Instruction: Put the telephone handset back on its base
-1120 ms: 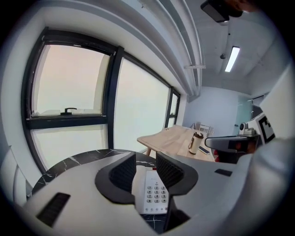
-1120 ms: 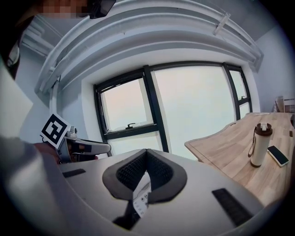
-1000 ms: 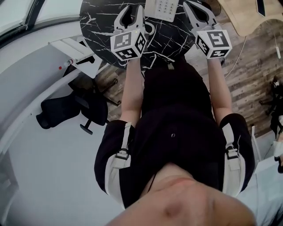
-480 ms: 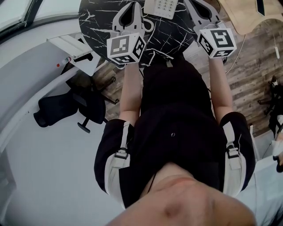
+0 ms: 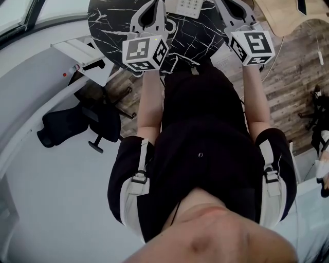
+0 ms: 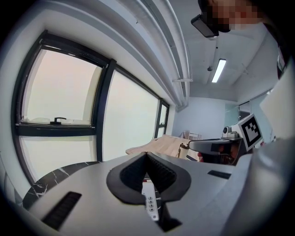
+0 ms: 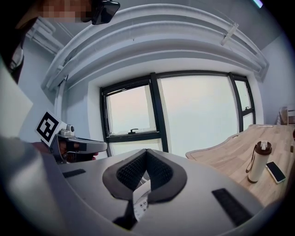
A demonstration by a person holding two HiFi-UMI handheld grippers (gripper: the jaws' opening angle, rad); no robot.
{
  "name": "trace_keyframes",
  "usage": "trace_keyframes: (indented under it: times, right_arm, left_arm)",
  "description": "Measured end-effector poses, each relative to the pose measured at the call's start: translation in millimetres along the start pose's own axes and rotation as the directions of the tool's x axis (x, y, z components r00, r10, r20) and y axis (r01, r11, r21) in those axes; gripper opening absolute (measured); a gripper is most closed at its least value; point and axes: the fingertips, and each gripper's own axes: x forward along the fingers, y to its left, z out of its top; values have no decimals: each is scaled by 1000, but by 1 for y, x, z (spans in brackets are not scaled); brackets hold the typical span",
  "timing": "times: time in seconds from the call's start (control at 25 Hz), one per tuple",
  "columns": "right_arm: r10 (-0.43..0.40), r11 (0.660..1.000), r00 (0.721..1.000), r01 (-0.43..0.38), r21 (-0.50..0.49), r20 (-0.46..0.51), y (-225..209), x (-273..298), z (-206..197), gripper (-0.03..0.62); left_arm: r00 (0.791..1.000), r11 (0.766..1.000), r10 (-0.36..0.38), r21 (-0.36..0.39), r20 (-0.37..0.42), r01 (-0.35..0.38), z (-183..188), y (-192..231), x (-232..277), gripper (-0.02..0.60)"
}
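A white telephone (image 5: 189,6) with a keypad sits on the round black marble table (image 5: 110,20), cut off by the head view's top edge. Its coiled cord (image 5: 171,25) lies beside it; the handset itself I cannot make out. My left gripper (image 5: 154,4) hovers over the table just left of the telephone, jaws shut with nothing between them. My right gripper (image 5: 226,4) is just right of it, also shut and empty. In both gripper views, white keypad buttons (image 6: 150,203) (image 7: 140,200) show below the closed tips (image 6: 146,154) (image 7: 146,151).
A black office chair (image 5: 77,126) and a white shelf unit (image 5: 85,56) stand left of the table on the grey floor. A light wooden table (image 5: 288,15) is at the right, carrying a bottle (image 7: 259,161) and a mobile phone (image 7: 275,171). Large windows lie ahead.
The left gripper's jaws have closed from partly open to shut. Both grippers and the telephone have shifted slightly toward the top of the head view.
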Motion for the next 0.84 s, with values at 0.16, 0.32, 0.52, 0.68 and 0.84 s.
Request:
trace_keyframes:
  times: [0.16, 0.32, 0.52, 0.68, 0.84]
  right_arm:
    - [-4, 1000, 1000, 4, 5, -2, -2, -1, -2, 29]
    - [-4, 1000, 1000, 4, 4, -4, -2, -2, -2, 29]
    - [-12, 1000, 1000, 12, 10, -7, -5, -3, -5, 29]
    - [-9, 1000, 1000, 9, 13, -11, -6, -3, -7, 29]
    - [-11, 1000, 1000, 11, 16, -15, -7, -2, -9, 29]
  left_arm:
    - [1000, 1000, -4, 11, -5, 4, -1, -2, 2, 15]
    - [1000, 1000, -6, 16, -8, 6, -1, -2, 3, 16]
    - [1000, 1000, -9, 8, -16, 9, -5, -2, 5, 15]
    - [1000, 1000, -9, 6, -21, 9, -7, 0, 6, 15]
    - [1000, 1000, -10, 1, -21, 10, -7, 1, 8, 15]
